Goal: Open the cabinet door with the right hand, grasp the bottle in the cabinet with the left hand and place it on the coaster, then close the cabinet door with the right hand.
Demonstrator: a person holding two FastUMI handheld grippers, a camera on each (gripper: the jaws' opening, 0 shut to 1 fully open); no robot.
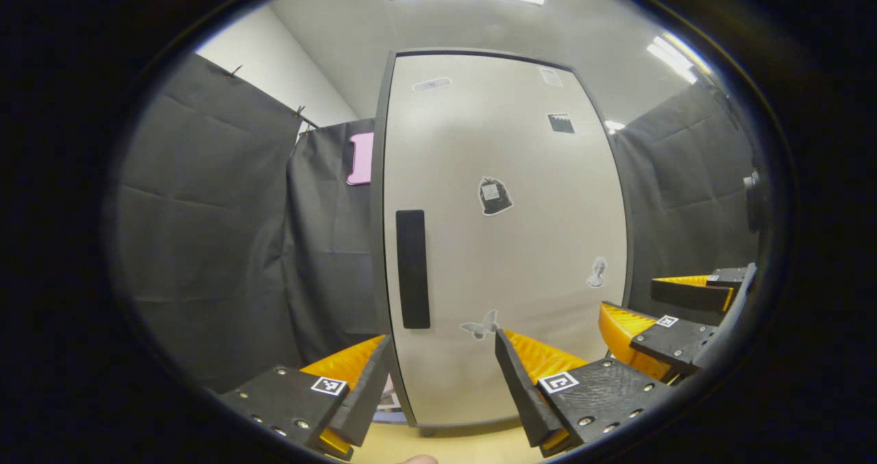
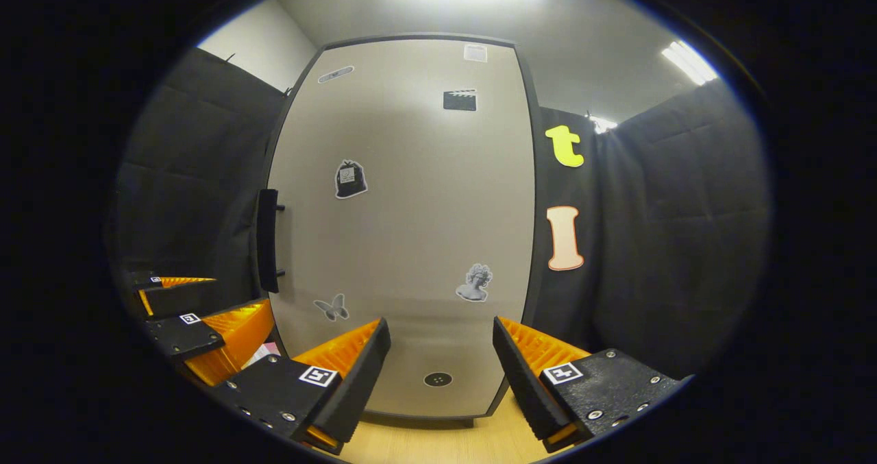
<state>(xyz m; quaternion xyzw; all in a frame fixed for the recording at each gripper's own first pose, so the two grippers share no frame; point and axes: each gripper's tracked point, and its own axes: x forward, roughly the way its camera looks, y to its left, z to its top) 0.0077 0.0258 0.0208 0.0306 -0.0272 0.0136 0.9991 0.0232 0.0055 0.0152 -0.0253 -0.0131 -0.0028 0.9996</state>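
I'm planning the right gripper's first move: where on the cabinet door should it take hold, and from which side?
Probably the dark vertical handle at the closed cabinet door's left edge. It stands off the panel on two short posts, leaving a gap behind it. Bring the open right gripper straight at the door's front, a finger on either side of the bar, then pull.
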